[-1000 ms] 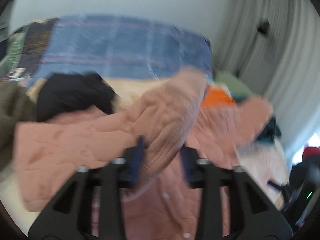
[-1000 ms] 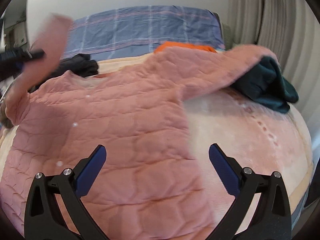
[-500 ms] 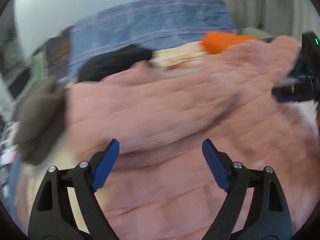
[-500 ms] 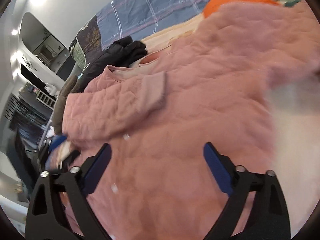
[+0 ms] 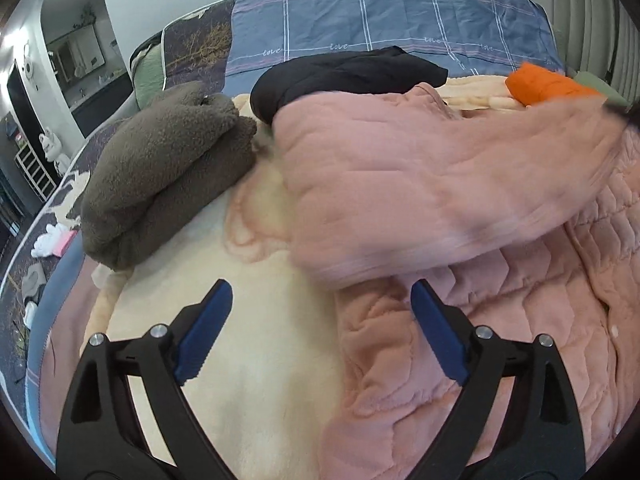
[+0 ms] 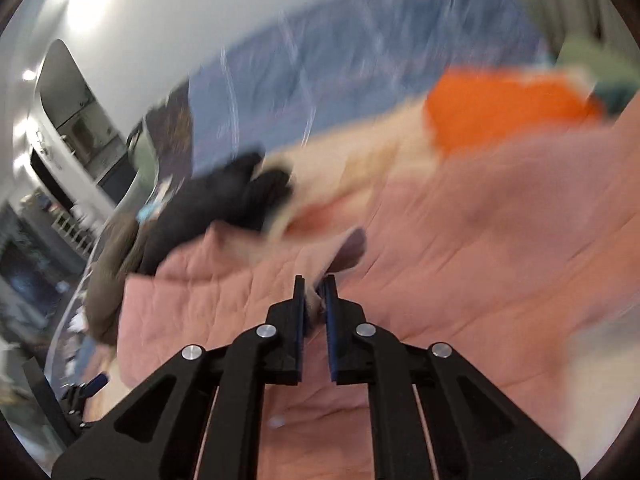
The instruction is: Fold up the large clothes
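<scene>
Your right gripper (image 6: 315,292) was clamped on a fold of the pink jacket (image 5: 460,184) spread across the bed (image 5: 224,360). Your left gripper (image 5: 320,328) was opening, empty, over the jacket's edge.

Cream blanket (image 5: 240,360) clear; brown fleece (image 5: 160,184) blocks left

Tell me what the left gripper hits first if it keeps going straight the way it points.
Likely the near edge of the pink quilted jacket, where it meets the cream blanket. The left gripper is opening, nothing between its jaws; depth is unclear.
</scene>
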`<state>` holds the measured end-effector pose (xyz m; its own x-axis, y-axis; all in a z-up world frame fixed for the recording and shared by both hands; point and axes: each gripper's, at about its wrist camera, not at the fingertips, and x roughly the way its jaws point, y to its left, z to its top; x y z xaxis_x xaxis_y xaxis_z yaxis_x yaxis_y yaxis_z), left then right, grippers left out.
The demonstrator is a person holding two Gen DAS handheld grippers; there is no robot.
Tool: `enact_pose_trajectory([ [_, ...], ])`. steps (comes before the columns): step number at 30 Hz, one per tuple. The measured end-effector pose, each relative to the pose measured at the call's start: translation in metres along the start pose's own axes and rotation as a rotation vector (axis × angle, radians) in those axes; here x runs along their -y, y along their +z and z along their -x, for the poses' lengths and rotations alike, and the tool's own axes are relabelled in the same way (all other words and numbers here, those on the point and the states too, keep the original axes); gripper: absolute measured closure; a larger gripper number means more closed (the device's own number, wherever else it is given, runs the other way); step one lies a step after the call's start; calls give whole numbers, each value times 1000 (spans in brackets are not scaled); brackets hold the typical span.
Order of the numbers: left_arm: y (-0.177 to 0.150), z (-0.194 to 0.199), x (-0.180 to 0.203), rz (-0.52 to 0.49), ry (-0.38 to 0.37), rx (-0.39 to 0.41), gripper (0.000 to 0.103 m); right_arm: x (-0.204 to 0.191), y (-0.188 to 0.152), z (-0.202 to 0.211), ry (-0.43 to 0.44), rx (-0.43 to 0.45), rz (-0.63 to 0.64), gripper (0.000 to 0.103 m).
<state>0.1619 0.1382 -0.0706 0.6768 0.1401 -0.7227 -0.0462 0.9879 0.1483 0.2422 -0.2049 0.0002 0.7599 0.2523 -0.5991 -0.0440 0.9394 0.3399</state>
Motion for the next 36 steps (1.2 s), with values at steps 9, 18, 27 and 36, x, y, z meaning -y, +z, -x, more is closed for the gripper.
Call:
enact_pose_trajectory([
  [9, -1, -10, 7, -15, 16, -3, 10, 87, -33, -29, -205, -162, -156, 84],
  [18, 40, 36, 18, 21, -145, 171, 44, 12, -38, -13, 27, -49, 128, 83],
  [27, 37, -69, 84, -88, -158, 41, 41, 44, -74, -70, 36, -157, 38, 85],
  [36, 34, -66, 87, -91, -146, 71, 37, 81, -7, 33, -91, 80, 15, 63],
])
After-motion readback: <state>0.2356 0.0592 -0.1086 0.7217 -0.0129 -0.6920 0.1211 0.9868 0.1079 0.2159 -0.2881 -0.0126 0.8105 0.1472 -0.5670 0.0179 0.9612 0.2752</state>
